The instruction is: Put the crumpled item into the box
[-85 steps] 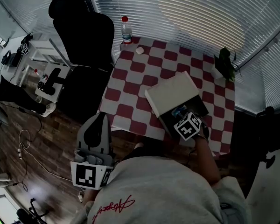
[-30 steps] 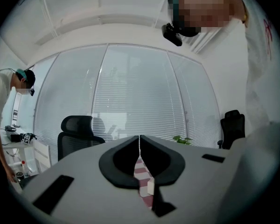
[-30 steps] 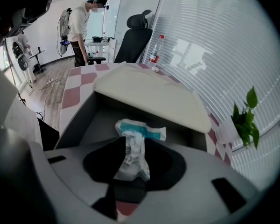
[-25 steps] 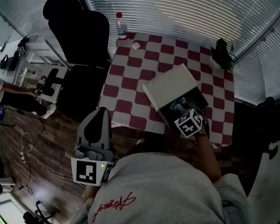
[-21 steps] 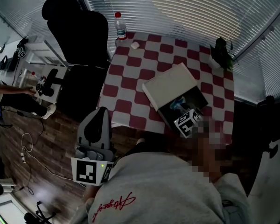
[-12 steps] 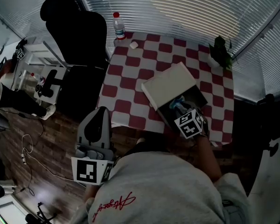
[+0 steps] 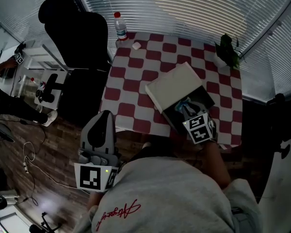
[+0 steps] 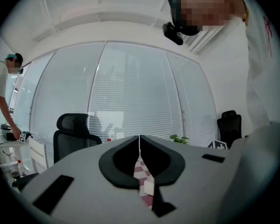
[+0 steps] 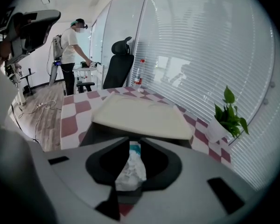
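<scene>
At the one open box (image 7: 207, 99), right gripper (image 9: 133, 144) closing around one crumpled item (image 9: 130, 172), left gripper (image 8: 140, 142) pressed together, empty.

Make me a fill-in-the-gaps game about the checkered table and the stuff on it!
1. The clear plastic bottle at the table's far corner has a ____ cap.
2. A flat ____ lid covers only part of the dark box.
3. The small potted plant by the blinds has ____ leaves.
4. The left gripper, held away from the table, has its two jaws pressed ____.

Missing words: red; white; green; together.
</scene>
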Available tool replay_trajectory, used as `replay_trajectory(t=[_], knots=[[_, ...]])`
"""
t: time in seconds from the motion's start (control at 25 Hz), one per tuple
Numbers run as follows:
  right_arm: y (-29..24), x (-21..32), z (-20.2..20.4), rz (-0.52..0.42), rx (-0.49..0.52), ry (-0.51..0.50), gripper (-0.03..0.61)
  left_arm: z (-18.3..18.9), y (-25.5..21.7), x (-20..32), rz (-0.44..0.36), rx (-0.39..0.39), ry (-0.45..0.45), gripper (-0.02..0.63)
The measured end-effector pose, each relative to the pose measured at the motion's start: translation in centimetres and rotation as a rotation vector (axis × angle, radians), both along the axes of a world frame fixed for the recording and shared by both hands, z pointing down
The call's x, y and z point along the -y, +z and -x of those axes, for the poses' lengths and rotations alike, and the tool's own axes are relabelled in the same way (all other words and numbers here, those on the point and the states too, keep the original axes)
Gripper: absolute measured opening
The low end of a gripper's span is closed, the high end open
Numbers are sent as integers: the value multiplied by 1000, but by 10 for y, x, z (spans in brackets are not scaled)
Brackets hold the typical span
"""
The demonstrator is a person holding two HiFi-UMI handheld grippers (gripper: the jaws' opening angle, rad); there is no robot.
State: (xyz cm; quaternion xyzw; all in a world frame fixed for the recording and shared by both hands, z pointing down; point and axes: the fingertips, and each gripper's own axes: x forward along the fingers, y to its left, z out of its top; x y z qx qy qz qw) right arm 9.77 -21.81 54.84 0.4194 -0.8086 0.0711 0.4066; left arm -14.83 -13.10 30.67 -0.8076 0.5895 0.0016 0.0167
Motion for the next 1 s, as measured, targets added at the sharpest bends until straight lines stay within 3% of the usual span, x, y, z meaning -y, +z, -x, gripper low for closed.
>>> replay_trajectory(t=[0.2, 1.0], knots=[[-12, 1, 0, -43, 68, 44, 57, 0, 0, -1, -5, 3, 2, 20], [-53, 1, -2, -149, 180, 86, 21, -3, -3, 0, -21, 17, 5, 20]])
